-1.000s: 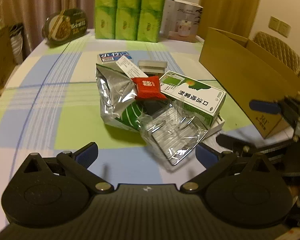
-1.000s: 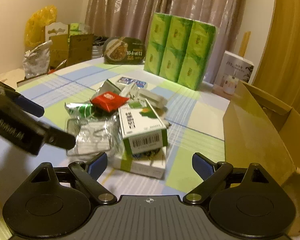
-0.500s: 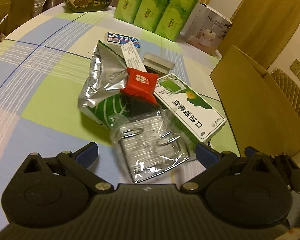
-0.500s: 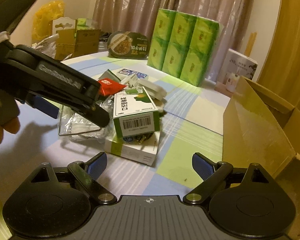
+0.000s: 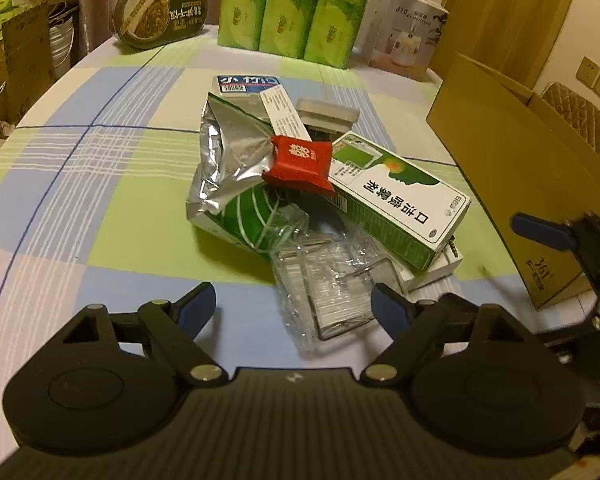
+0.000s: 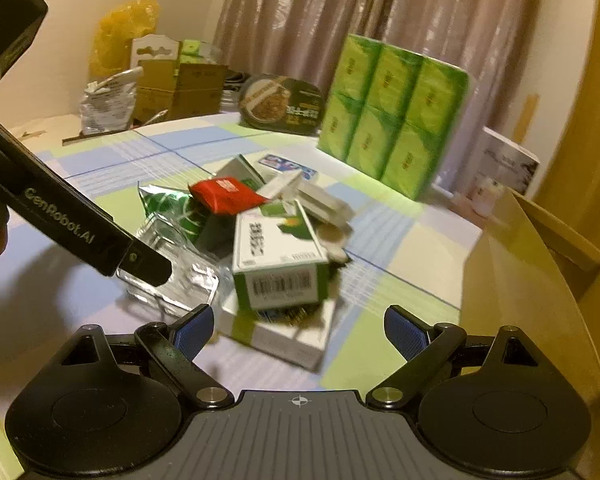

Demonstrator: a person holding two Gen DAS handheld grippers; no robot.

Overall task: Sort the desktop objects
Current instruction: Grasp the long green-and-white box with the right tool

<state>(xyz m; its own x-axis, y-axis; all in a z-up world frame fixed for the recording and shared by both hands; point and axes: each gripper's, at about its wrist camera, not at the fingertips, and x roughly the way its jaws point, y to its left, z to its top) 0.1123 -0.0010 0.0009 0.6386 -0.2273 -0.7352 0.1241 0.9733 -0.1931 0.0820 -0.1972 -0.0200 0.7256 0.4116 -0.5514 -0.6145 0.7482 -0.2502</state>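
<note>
Beside cardboard box (image 5: 512, 168), cluttered pile, possibly clear packet (image 5: 332, 280) nearest, tissue packs (image 5: 296, 4) behind

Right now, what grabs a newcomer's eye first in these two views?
The heap in the middle of the checked tablecloth: a red packet lies on top, over a silver-green foil bag and beside the green-white carton, with a crumpled clear plastic tray nearest. Behind stands the bright green tissue pack; the open cardboard box sits to the right. The left gripper and right gripper are both open, holding nothing.
</note>
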